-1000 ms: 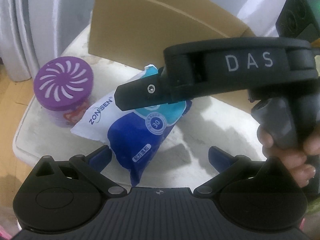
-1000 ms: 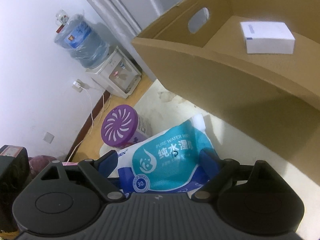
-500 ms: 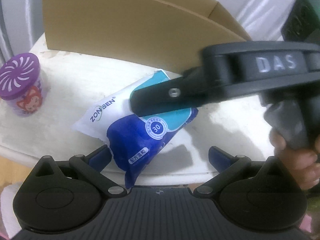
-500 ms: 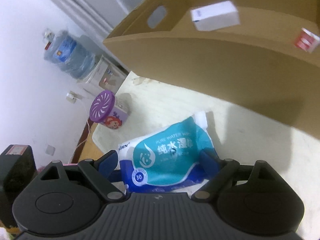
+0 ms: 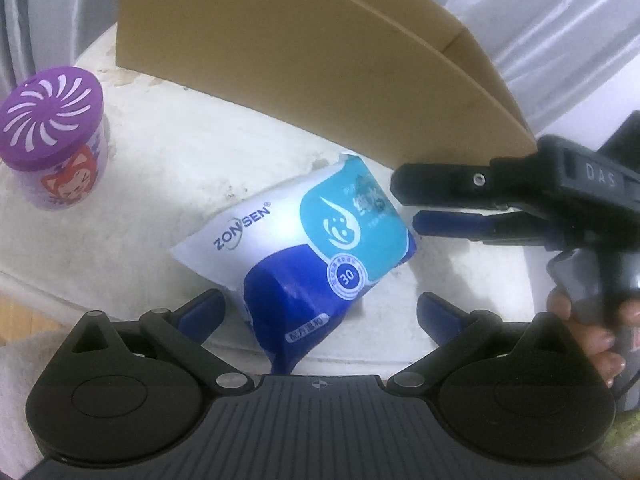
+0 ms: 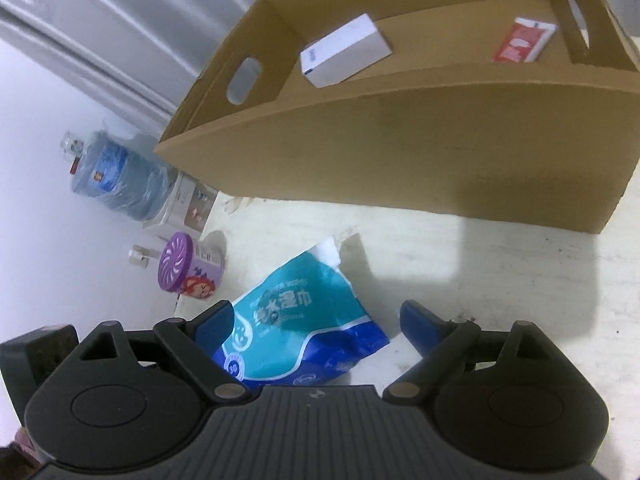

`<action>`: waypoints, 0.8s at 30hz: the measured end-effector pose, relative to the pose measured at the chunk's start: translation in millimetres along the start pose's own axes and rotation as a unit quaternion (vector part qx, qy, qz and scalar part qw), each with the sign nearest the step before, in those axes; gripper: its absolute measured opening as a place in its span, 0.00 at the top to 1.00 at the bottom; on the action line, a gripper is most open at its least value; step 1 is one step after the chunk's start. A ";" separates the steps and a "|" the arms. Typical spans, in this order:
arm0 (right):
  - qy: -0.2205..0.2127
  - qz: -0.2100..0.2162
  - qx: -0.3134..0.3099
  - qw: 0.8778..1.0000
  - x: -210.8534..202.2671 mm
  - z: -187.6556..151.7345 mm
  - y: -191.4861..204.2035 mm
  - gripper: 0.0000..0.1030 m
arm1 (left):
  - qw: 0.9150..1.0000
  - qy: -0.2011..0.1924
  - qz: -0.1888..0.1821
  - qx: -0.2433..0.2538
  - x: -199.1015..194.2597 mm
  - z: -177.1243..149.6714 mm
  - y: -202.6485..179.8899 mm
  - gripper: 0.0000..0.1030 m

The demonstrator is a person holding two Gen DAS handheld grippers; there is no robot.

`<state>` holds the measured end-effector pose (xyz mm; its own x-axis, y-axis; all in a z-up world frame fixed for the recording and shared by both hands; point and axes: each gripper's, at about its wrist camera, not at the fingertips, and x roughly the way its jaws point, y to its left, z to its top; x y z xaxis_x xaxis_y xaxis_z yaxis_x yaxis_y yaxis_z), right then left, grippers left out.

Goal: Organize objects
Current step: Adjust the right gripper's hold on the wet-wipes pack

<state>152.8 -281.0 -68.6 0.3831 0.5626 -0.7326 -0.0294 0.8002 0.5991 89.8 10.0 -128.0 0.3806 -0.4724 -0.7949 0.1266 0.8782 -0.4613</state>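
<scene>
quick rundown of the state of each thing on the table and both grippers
wet wipes pack: lying flat on the table, sealed, not gripped
purple air freshener jar: upright, lid on, left of the pack
cardboard box: open top, standing behind the pack
white box: lying inside the cardboard box
red packet: inside the cardboard box, by the handle cutout
left gripper: open, empty
right gripper: open, empty
</scene>
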 end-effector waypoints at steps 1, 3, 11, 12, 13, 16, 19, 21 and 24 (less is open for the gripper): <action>0.000 0.003 0.003 1.000 1.7 1.2 -1.6 0.08 | 1.000 0.000 0.000 0.003 -1.5 -0.8 -2.7 0.00; 0.001 0.008 0.007 1.000 8.0 3.6 -2.5 0.08 | 1.000 -0.001 -0.001 0.005 -0.8 -0.9 -2.9 0.00; 0.031 0.027 0.022 0.999 30.9 6.9 -2.3 0.08 | 1.000 -0.012 -0.007 0.000 -7.7 -10.7 -10.6 0.00; 0.035 0.028 0.023 0.999 33.5 6.5 -2.5 0.08 | 1.000 -0.014 -0.008 -0.001 -3.7 -11.7 -10.6 0.00; 0.038 0.028 0.025 0.999 35.1 5.8 -2.1 0.08 | 1.000 -0.016 -0.008 -0.001 -4.8 -11.4 -10.2 0.00; 0.042 0.035 0.026 0.998 36.5 3.0 0.3 0.07 | 1.000 -0.019 -0.003 0.008 -2.9 -11.0 -11.9 0.00; 0.045 0.037 0.028 0.998 35.6 1.5 2.9 0.07 | 1.000 -0.016 0.013 0.017 -4.4 -9.1 -19.3 0.00; 0.043 0.042 0.029 0.998 33.1 0.6 4.6 0.07 | 0.999 -0.012 0.026 0.024 -2.1 -7.7 -26.5 0.00; 0.040 0.050 0.037 0.997 27.4 1.4 3.8 0.07 | 0.999 -0.006 0.025 0.029 -1.4 -8.5 -33.9 0.00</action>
<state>164.4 -262.8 -85.9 0.3068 0.6562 -0.6894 0.0053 0.7231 0.6907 77.2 -19.8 -114.6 0.3991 -0.4267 -0.8116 0.1594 0.9039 -0.3968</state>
